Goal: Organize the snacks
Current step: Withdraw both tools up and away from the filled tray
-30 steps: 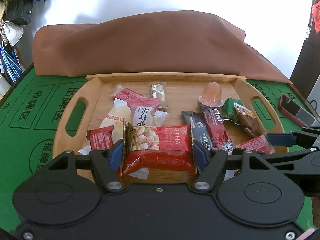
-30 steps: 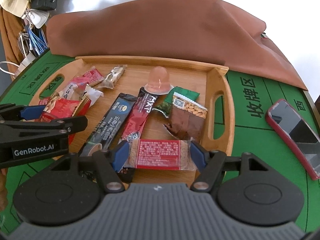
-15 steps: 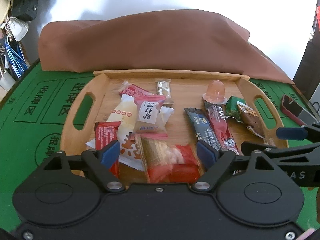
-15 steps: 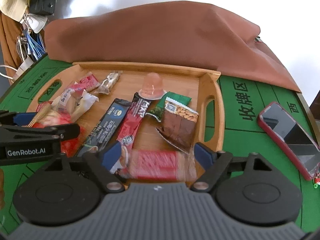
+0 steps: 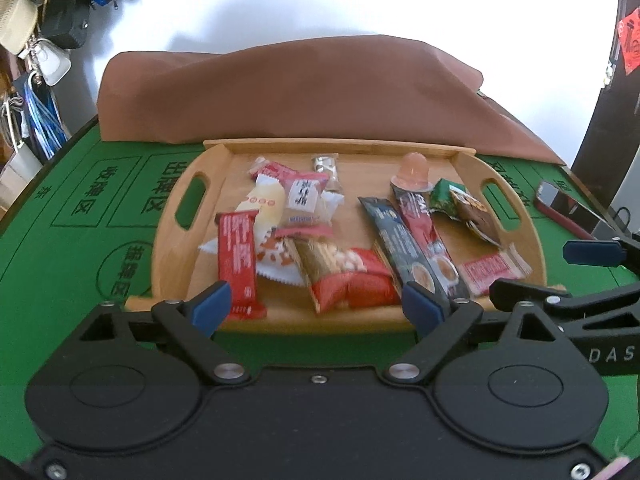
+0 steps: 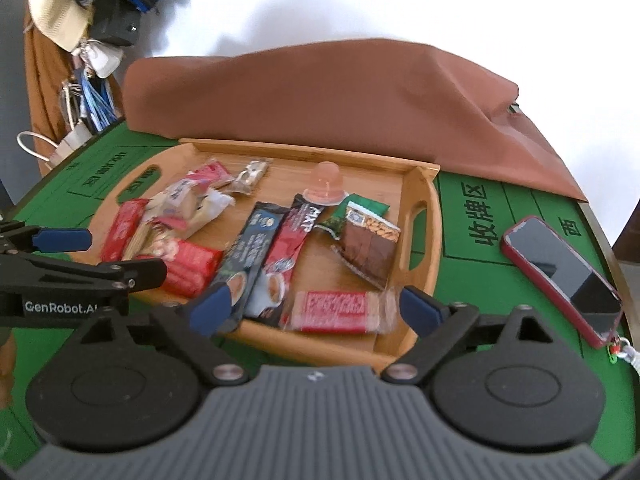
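A wooden tray on the green table holds several wrapped snacks. My left gripper is open and empty at the tray's near edge, just behind a red nut packet lying in the tray. My right gripper is open and empty, just behind a red-labelled clear bar lying at the tray's near right. Two long coffee sticks, a pink jelly cup and a brown almond chocolate packet lie in the tray.
A brown cloth bundle lies behind the tray. A red-cased phone lies on the table right of the tray. Bags and cables hang at the far left. The other gripper shows at each view's side.
Both grippers opened and let go of their snacks, which now lie in the tray. Both grippers pulled back toward the near edge.
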